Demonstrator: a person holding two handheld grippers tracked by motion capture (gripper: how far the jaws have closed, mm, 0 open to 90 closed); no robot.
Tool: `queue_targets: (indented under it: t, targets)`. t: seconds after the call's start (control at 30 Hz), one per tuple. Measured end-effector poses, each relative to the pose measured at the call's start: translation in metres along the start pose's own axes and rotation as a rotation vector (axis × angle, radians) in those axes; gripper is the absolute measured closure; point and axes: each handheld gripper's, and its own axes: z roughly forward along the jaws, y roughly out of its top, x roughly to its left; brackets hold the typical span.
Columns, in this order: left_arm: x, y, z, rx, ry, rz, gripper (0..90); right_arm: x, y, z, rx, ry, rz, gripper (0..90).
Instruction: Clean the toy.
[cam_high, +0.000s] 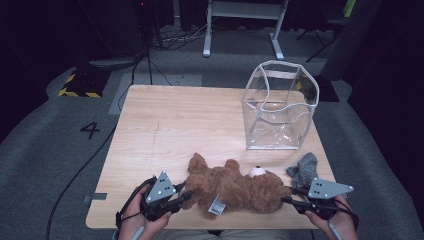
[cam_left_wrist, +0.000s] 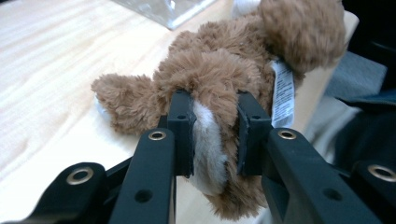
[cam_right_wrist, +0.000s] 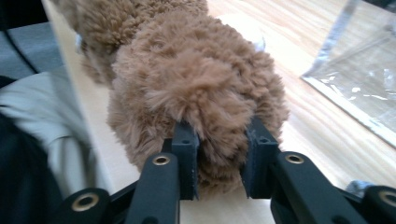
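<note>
The left hand-held gripper (cam_high: 186, 195) pinches a foot of the brown teddy bear (cam_high: 235, 187), its pads pressed into the plush on both sides in the left gripper view. The right hand-held gripper (cam_high: 288, 196) clamps the bear's head end, fur bulging between its pads in the right gripper view. The bear lies stretched between them along the near edge of the bench (cam_high: 190, 125), white label showing. A clear plastic bag (cam_high: 279, 106) stands open farther back, and a grey cloth (cam_high: 304, 169) lies just beside the right hand-held gripper.
</note>
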Motion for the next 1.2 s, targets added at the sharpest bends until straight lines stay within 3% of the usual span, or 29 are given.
queue_targets:
  t: [0.03,0.1,0.23,0.33,0.5,0.53,0.7,0.8,0.87,0.93,1.0,1.1,1.13,1.2]
  targets:
    - [0.003,0.002,0.003,-0.006,0.013,0.003,71.9,-0.006,-0.001,0.004,-0.017,-0.004,0.021,66.9]
    - [0.004,0.003,0.004,-0.01,0.016,0.002,71.9,-0.009,0.0,0.005,-0.03,-0.01,0.018,65.1]
    - [0.01,0.003,0.011,-0.031,0.027,-0.017,71.7,-0.017,0.001,0.013,-0.05,-0.076,-0.006,48.9]
    - [0.016,0.001,0.014,-0.041,0.032,-0.035,71.3,-0.022,0.003,0.015,-0.065,-0.105,-0.01,45.8]
    - [0.02,0.0,0.019,-0.048,0.045,-0.054,71.3,-0.023,0.008,0.018,-0.066,-0.104,-0.023,44.1]
    - [0.02,0.0,0.021,-0.043,0.045,-0.057,71.3,-0.02,0.012,0.02,-0.07,-0.101,-0.046,41.1]
    - [0.021,-0.001,0.025,-0.042,0.045,-0.061,71.4,-0.009,0.019,0.026,-0.113,-0.065,-0.056,33.6]
    - [0.022,-0.001,0.027,-0.038,0.056,-0.054,71.4,0.007,0.024,0.035,-0.111,-0.032,-0.127,30.9]
    - [0.021,-0.001,0.028,-0.035,0.05,-0.059,71.4,0.012,0.026,0.038,-0.105,-0.026,-0.134,30.7]
    - [0.021,-0.001,0.027,-0.031,0.056,-0.055,71.3,0.018,0.03,0.048,-0.099,-0.028,-0.201,27.5]
    - [0.021,-0.002,0.028,-0.031,0.058,-0.058,71.3,0.02,0.033,0.054,-0.104,-0.015,-0.213,24.9]
    - [0.02,-0.002,0.028,-0.029,0.056,-0.058,71.3,0.025,0.038,0.06,-0.108,-0.01,-0.251,25.2]
    - [0.02,-0.002,0.029,-0.031,0.052,-0.06,71.3,0.03,0.041,0.064,-0.115,-0.003,-0.244,26.9]
    - [0.02,-0.002,0.028,-0.027,0.049,-0.058,71.4,0.036,0.05,0.075,-0.118,0.025,-0.285,34.6]
